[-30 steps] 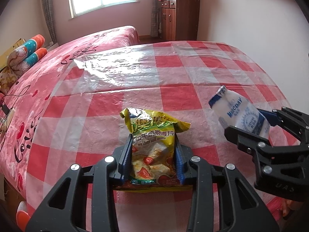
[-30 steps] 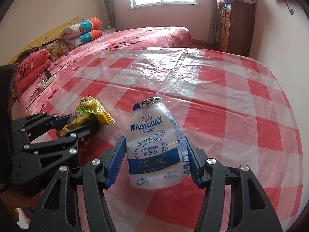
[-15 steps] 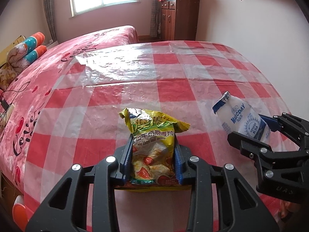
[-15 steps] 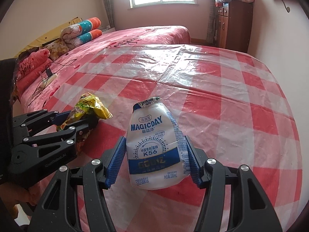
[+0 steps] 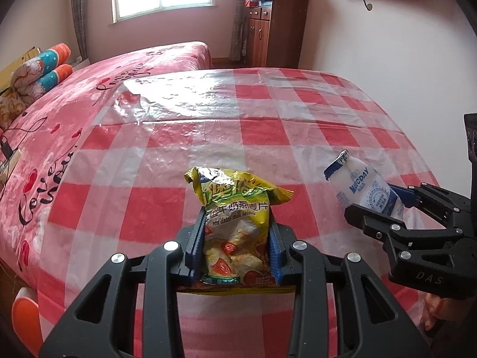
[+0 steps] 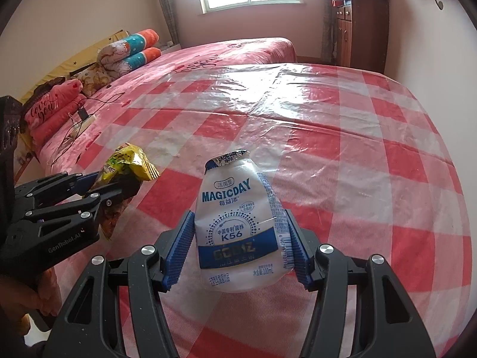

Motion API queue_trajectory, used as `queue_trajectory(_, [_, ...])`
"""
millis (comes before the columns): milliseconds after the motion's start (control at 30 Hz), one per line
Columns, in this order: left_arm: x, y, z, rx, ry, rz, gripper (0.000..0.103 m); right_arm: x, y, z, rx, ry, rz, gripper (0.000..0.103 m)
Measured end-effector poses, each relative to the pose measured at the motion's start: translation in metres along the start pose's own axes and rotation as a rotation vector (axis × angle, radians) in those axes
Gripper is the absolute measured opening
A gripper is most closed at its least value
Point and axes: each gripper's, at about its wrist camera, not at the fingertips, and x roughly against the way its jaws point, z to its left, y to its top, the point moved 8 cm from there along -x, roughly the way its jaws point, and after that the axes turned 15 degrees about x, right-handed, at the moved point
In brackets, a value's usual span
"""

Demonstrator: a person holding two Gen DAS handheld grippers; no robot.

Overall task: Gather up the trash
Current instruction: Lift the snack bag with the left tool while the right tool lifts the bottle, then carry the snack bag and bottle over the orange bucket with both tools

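My left gripper [image 5: 237, 247] is shut on a yellow oatmeal snack bag [image 5: 235, 223], its blue pads pressing both sides; the bag stands upright above the checked cloth. In the right wrist view that same bag [image 6: 128, 167] shows at the left in the left gripper [image 6: 116, 185]. My right gripper [image 6: 237, 250] is shut on a white and blue Magicday milk bottle [image 6: 238, 232], held upright with its foil lid crumpled. The left wrist view shows this bottle [image 5: 362, 188] at the right, in the right gripper [image 5: 387, 208].
Red and white checked plastic cloth [image 5: 238, 119] covers the near bed. A pink bed [image 6: 232, 50] lies beyond, with rolled quilts [image 6: 131, 47] and a charger cable [image 6: 83, 116] at its left. A wooden cabinet [image 5: 274, 32] stands by the back wall.
Both grippers, each with its item, have drawn back towards the near edge of the checked cloth. The grips look unchanged.
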Motion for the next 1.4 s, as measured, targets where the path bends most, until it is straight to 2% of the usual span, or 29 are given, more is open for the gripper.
queue_trajectory(933, [0.061,-0.036,0.032,0.049,-0.053,-0.014,0.037,0.044,-0.018,0.046,0.005,0.036,-0.033,0.06])
queue_trajectory(1400, [0.086,-0.051,0.062,0.089,-0.043,-0.028,0.037,0.058,-0.012,0.096,0.076,0.084,-0.054,0.06])
